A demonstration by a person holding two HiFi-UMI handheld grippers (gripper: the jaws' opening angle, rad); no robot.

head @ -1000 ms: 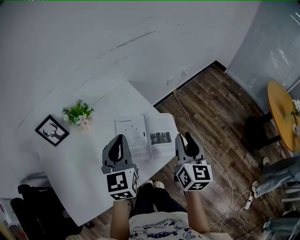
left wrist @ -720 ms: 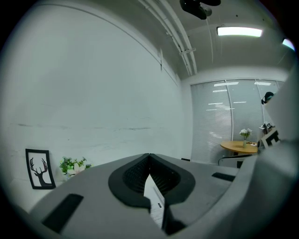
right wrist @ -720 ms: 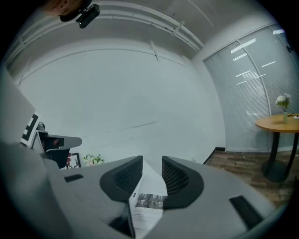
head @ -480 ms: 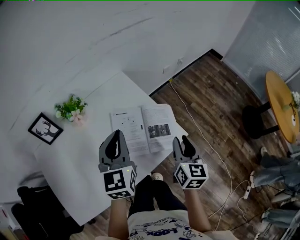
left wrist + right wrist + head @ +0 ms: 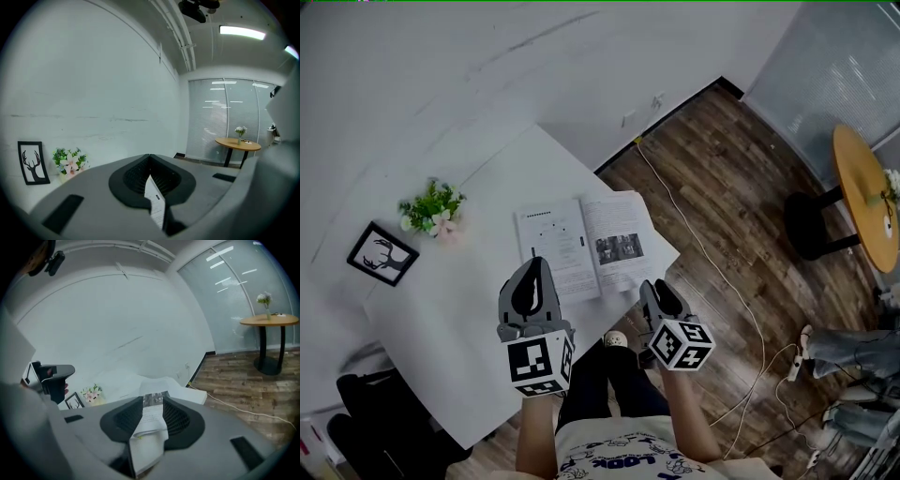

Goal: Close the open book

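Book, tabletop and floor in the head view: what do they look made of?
Book: paper, with matte white pages carrying print and a photo; it looks thin, so probably softcover.
Tabletop: smooth, plain white with a low sheen; likely laminate or painted board, can't tell which.
Floor: dark brown planks with visible grain and seams; wood or wood-look laminate.

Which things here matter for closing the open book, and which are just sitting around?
For the job:
- open book, lying flat on the white table
- left gripper, jaws together
- right gripper, jaws apart, nothing held

Just lying about:
- potted flowers
- framed deer picture
- round wooden table, across the room
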